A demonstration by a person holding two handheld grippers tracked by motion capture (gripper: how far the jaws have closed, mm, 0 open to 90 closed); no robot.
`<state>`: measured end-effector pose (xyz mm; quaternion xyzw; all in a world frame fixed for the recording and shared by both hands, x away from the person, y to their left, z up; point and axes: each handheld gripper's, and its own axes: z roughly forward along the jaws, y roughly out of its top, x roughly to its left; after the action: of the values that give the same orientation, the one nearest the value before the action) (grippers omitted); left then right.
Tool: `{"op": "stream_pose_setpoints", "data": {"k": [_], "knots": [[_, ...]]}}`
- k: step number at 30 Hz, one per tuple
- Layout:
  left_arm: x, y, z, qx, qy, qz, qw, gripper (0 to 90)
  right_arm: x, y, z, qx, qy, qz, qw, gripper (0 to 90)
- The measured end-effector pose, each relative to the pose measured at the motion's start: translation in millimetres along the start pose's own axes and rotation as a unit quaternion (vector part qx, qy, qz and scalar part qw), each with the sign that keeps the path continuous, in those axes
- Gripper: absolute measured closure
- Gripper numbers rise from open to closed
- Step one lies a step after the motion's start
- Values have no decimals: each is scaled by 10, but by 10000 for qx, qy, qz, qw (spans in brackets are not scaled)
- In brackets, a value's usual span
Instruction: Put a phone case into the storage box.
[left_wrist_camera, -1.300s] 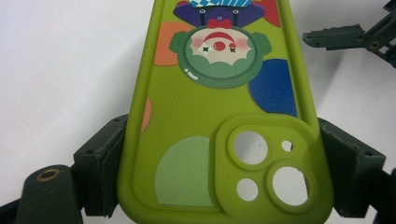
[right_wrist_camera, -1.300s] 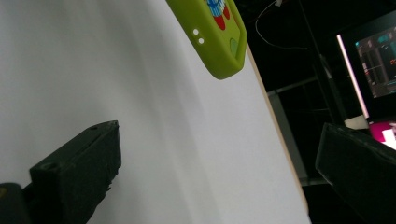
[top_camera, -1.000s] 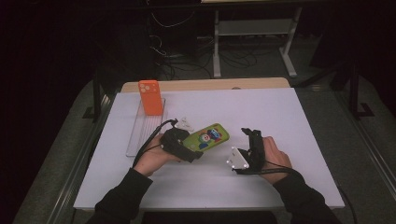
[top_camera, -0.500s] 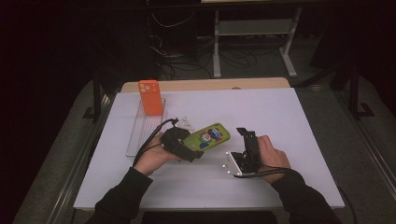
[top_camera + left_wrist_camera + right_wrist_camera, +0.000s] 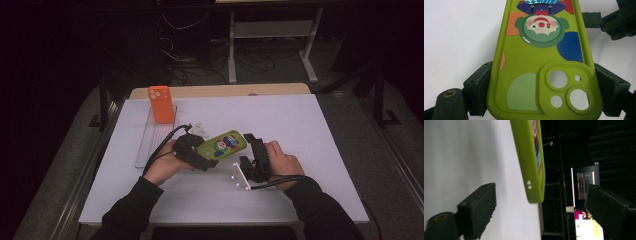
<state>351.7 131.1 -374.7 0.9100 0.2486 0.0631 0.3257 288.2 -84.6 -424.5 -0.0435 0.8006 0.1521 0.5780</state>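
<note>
A lime-green phone case (image 5: 222,144) with a clown picture and camera cut-outs (image 5: 534,62) is lifted just off the white table. My left gripper (image 5: 200,156) is shut on its camera end, with the pads (image 5: 480,85) pressed on both long edges. My right gripper (image 5: 246,150) is at the case's other end. In the right gripper view the case's edge (image 5: 534,170) stands between the two jaws, touching neither. The right gripper (image 5: 541,192) is open and its jaws have just been closing a little. It also shows in the left gripper view (image 5: 616,22).
An orange phone case (image 5: 161,104) stands upright at the far end of a clear tray (image 5: 148,147) on the left of the white table (image 5: 300,125). Dark floor, cables and a metal stand lie beyond the far edge.
My right gripper has shifted slightly left toward the green case, so the case's free end now sits between its jaws. The left gripper and the case have stayed put.
</note>
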Motion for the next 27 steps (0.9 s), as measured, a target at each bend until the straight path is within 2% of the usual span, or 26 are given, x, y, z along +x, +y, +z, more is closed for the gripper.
{"op": "stream_pose_setpoints", "data": {"k": [4, 6, 11, 12, 15, 21, 23, 25, 27], "knots": [[-9, 1, 11, 18, 0, 20, 10000, 155, -4, 57, 6, -153, -171, -123, 9997, 166], [-13, 3, 11, 10, 6, 27, 10000, 155, -4, 90, 16, -222, -265, -297, 9990, 219], [-19, 4, 17, 13, -2, 28, 10000, 155, 50, 150, 44, -313, -281, -480, 9980, 372], [-18, 4, 15, 30, 3, 43, 10000, 155, 67, 164, 52, -374, -379, -405, 9978, 400], [-23, 3, 17, -9, -24, 33, 10000, 155, 94, 190, 64, -333, -236, -443, 9982, 505], [-42, 4, 20, -61, -67, -48, 9999, 155, 89, 202, 60, -365, -244, -507, 9977, 643], [-37, 6, 7, -35, -59, 10, 10000, 154, 92, 199, 57, -368, -190, -480, 9980, 689], [-55, 3, 21, -171, -68, -158, 9997, 154, 96, 200, 55, -375, -166, -499, 9979, 726], [-53, 3, 19, -170, -76, -166, 9997, 154, 104, 206, 53, -349, -152, -514, 9980, 739]]}}
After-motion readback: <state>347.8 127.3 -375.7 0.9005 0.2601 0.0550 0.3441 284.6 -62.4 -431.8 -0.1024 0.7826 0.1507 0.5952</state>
